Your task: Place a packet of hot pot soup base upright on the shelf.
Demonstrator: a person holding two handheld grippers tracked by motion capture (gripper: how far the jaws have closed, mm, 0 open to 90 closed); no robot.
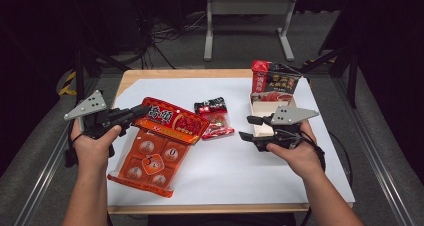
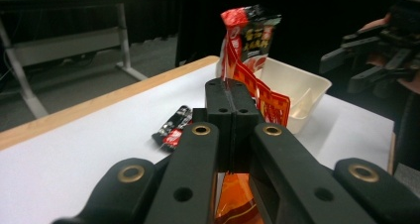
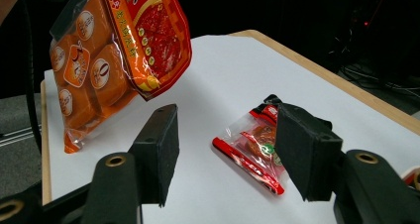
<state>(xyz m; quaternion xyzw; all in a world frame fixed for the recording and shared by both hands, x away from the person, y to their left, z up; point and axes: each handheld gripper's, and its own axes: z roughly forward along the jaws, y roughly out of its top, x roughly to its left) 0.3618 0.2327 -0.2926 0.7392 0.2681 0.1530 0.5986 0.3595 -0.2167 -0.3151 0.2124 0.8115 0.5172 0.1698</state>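
Note:
My left gripper (image 1: 142,112) is shut on the top edge of a large orange and red snack bag (image 1: 155,151). The bag hangs tilted, with its lower end near the table's front left. In the left gripper view the jaws (image 2: 231,92) meet on the bag's edge (image 2: 262,100). A small red and black packet (image 1: 215,117) lies flat mid-table. My right gripper (image 1: 246,127) stands open at the right, pointing left, with nothing between its pads. In the right gripper view the small packet (image 3: 255,147) lies beyond the gripper (image 3: 228,130), and the orange bag (image 3: 114,50) hangs at the upper left.
A white sheet (image 1: 225,171) covers the wooden table. At the back right a white open box (image 1: 260,117) holds an upright red and black pouch (image 1: 272,83), just behind my right hand. A grey metal stand (image 1: 247,16) is on the floor past the far edge.

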